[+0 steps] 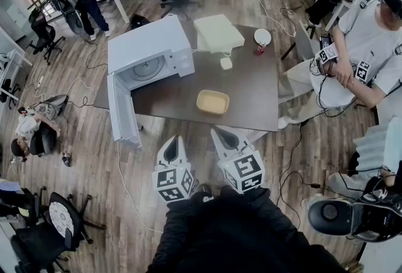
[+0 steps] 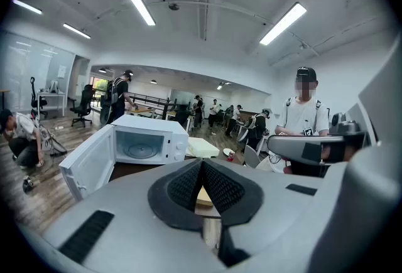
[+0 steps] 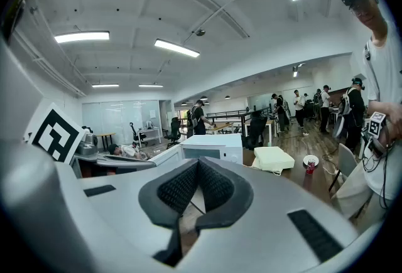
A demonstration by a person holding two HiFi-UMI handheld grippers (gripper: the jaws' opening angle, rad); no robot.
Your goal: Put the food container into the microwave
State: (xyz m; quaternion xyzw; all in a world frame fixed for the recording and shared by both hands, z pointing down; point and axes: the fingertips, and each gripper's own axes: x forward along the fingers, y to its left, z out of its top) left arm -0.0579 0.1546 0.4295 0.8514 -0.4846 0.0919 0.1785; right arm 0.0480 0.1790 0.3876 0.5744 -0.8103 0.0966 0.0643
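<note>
Two tools in my hands: left gripper (image 1: pixel 174 140) and right gripper (image 1: pixel 221 133), jaws together, empty, short of the table (image 1: pixel 251 96). Food container (image 1: pixel 213 101) mid-table, near open microwave (image 1: pixel 147 52).

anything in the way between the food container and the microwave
Nothing visible. Bare table lies between the food container and the microwave, whose door is swung wide open at the table's edge, off that line. The white box sits beyond, beside the microwave.
</note>
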